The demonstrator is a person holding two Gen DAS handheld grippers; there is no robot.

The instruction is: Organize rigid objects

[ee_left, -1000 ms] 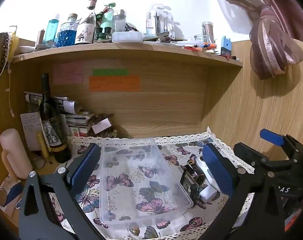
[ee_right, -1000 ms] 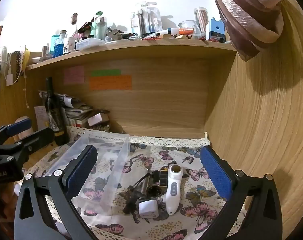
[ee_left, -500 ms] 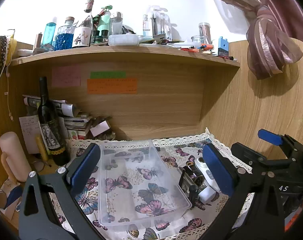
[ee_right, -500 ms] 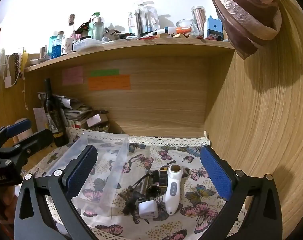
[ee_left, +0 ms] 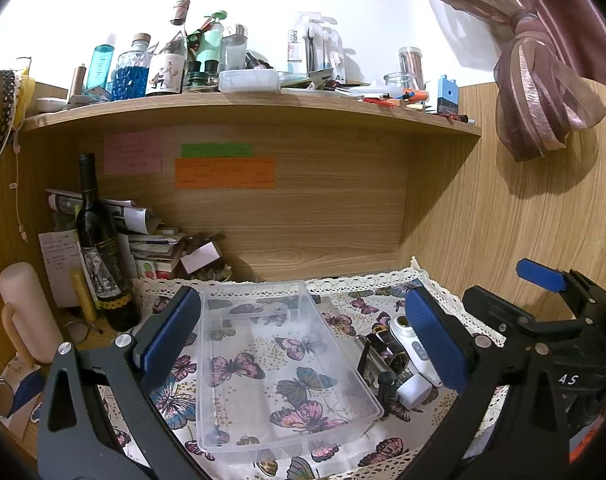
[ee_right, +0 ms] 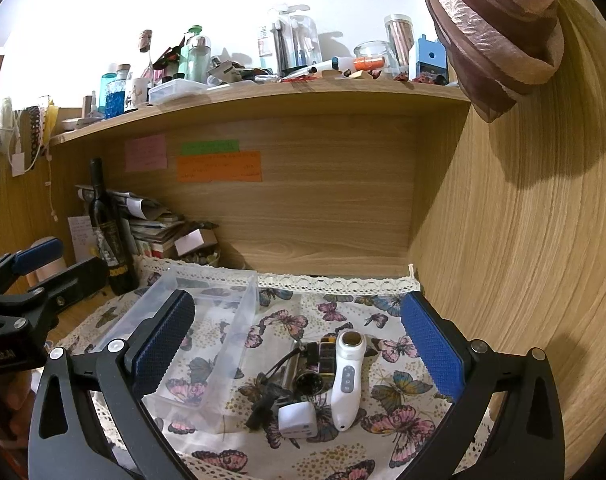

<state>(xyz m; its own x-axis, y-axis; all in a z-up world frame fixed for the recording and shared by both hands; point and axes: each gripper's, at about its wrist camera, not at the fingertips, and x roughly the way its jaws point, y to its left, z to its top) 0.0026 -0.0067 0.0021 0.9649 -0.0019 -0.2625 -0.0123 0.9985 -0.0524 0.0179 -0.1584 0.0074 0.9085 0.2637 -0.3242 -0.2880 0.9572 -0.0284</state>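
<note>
A clear plastic bin point(ee_left: 279, 364) point(ee_right: 207, 320) lies empty on the butterfly cloth point(ee_right: 387, 396). To its right sits a small pile: a white handheld device point(ee_right: 347, 376) point(ee_left: 413, 350), a white cube charger point(ee_right: 298, 420) point(ee_left: 414, 390), a dark cylindrical gadget point(ee_right: 309, 372) and a black cable point(ee_right: 265, 400). My left gripper point(ee_left: 303, 332) hangs open above the bin, nothing between its blue pads. My right gripper point(ee_right: 299, 344) is open above the pile, not touching it. Each gripper shows at the edge of the other's view.
A dark wine bottle point(ee_left: 101, 252) and stacked papers point(ee_left: 151, 240) stand at the back left. A pink cylinder point(ee_left: 27, 312) is at the far left. The wooden side wall point(ee_right: 523, 240) closes the right. A cluttered shelf point(ee_left: 243, 100) runs overhead.
Both grippers have barely shifted, with a slight drift of the view; nothing was taken hold of or moved on the cloth.
</note>
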